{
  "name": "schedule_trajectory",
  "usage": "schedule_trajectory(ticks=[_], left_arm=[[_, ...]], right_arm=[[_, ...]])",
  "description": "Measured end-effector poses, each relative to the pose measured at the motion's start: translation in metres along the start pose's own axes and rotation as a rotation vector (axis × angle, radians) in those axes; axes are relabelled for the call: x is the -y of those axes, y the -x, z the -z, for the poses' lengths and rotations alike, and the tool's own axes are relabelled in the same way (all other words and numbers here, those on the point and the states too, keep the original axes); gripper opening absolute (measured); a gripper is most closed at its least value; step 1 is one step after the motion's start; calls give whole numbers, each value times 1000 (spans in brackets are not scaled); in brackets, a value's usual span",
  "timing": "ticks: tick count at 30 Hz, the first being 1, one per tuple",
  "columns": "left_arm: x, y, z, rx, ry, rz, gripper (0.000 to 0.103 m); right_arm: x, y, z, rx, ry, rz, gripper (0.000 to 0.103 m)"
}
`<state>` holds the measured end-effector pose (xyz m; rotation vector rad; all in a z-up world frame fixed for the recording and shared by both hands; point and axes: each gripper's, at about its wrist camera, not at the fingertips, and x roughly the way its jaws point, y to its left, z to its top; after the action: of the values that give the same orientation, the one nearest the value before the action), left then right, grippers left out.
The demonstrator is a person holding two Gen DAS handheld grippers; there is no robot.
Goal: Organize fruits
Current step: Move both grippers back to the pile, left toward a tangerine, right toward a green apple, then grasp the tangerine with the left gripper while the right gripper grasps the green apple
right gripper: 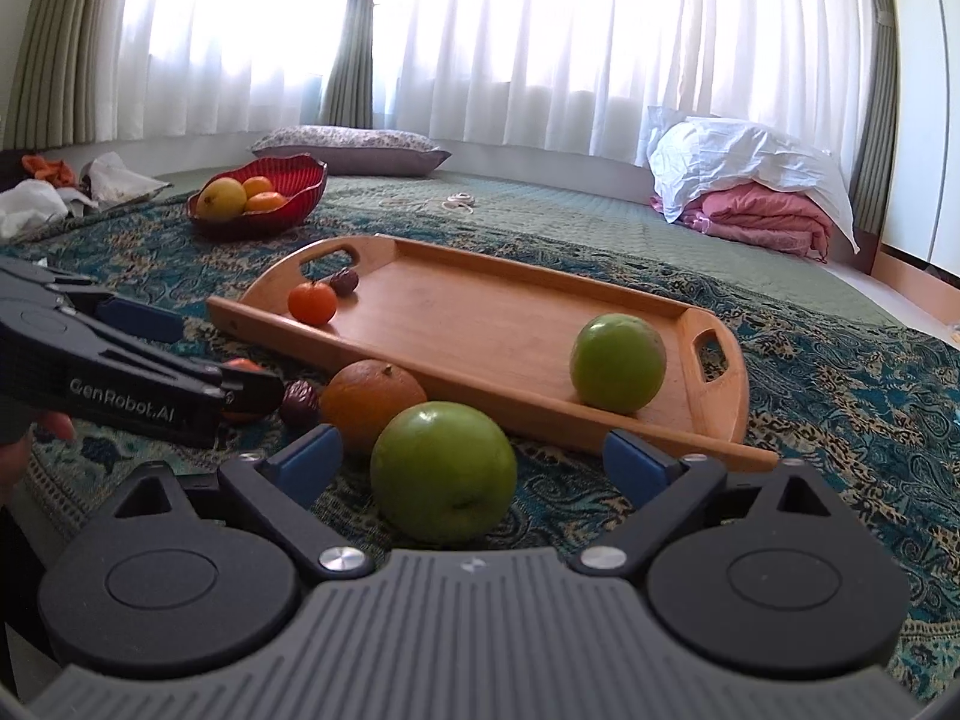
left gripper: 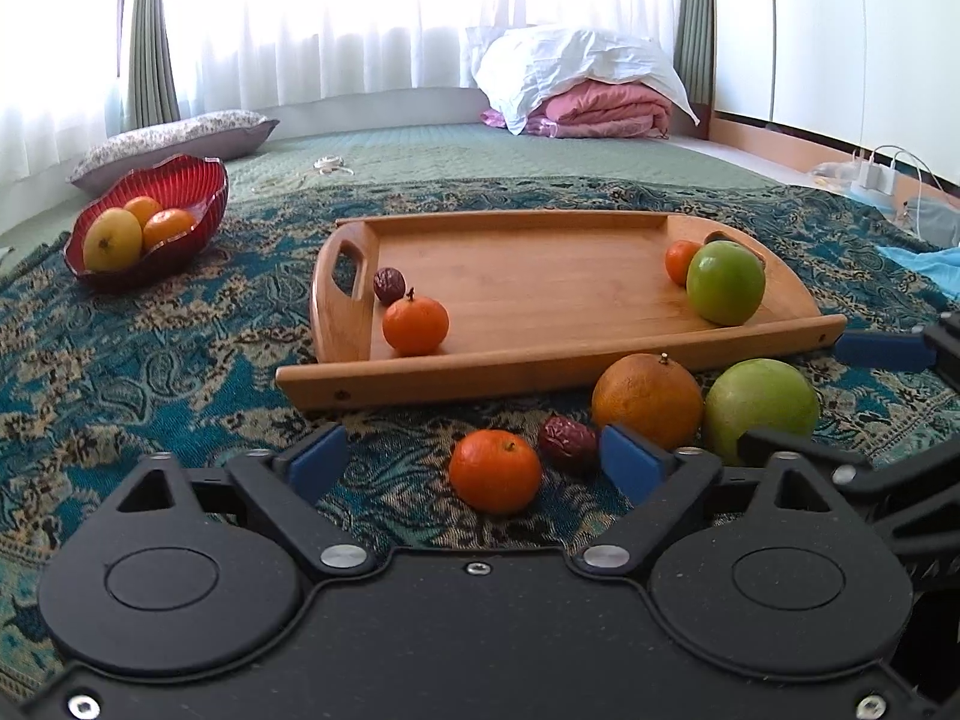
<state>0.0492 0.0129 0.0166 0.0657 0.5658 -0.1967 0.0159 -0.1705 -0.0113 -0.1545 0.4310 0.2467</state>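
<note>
A patterned teal blanket (left gripper: pixel 180 360) covers the bed by curtained windows. The wooden tray (left gripper: pixel 540 294) holds four fruits; four more lie beside it. Both grippers' jaws gape, empty: left gripper (left gripper: pixel 474 462), right gripper (right gripper: pixel 474 459).

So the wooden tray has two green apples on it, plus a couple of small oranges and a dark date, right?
Not quite: the wooden tray holds only one green apple. The second green apple lies on the patterned blanket before the tray, as the right wrist view shows. The small oranges and date are right.
</note>
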Motion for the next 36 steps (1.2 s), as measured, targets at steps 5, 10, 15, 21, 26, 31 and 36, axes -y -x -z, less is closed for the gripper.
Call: schedule_trajectory(ticks=[5, 10, 15, 21, 26, 31, 36], left_arm=[[-1, -3, 2, -21, 16, 18, 66], [-2, -7, 4, -52, 44, 38, 54], [-1, -7, 10, -66, 35, 35, 49], [-2, -8, 9, -62, 48, 27, 40], [-3, -14, 7, -57, 64, 31, 32], [0, -9, 0, -22, 66, 16, 31], [-1, -6, -21, 27, 49, -2, 31]], right_arm=[[-6, -3, 3, -16, 25, -25, 94], [-12, -6, 5, -25, 41, -34, 89], [-12, -10, 7, -39, 28, -24, 78], [-7, -16, 9, -54, -6, -21, 69], [-3, -22, 10, -60, -42, -18, 61], [-2, -17, 7, -31, -49, -13, 61], [8, -11, -5, 9, -75, 11, 60]])
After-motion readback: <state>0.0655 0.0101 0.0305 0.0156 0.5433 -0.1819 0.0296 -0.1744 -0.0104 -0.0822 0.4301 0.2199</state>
